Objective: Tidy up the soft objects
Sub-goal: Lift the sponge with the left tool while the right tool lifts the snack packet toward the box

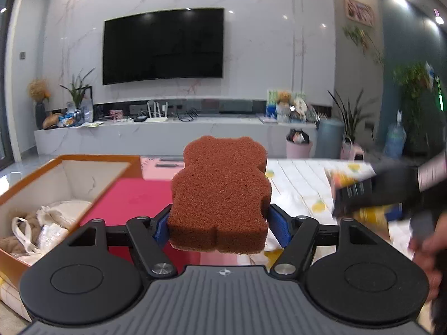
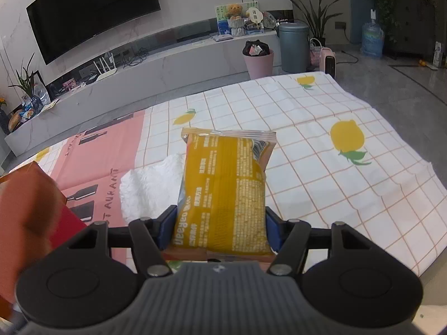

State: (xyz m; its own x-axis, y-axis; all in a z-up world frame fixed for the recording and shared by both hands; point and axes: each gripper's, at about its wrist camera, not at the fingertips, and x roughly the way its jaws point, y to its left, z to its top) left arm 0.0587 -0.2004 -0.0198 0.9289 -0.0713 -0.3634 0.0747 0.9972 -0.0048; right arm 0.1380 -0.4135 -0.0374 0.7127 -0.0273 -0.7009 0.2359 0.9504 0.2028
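Brown bear sponge [image 1: 219,195] in left claw [image 1: 219,224], yellow packet [image 2: 223,192] in right claw [image 2: 220,227]

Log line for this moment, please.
left gripper: shut on bear sponge, lifted | right gripper: shut on yellow packet, lifted | orange box: open, partly filled | white cloth: on table

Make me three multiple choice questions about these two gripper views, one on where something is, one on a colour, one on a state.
1. Where is the white fluffy cloth?
A. on the tablecloth, left of the yellow packet
B. inside the box
C. on the TV shelf

2. What colour is the bear-shaped sponge?
A. blue
B. reddish brown
C. white

3. What state is the left gripper in?
A. open, holding nothing
B. shut on the sponge
C. resting in the orange box

Answers: 1 A, it lies beside the packet held by the right gripper. 2 B, its foam is rust coloured. 3 B, the jaws press both of its sides.
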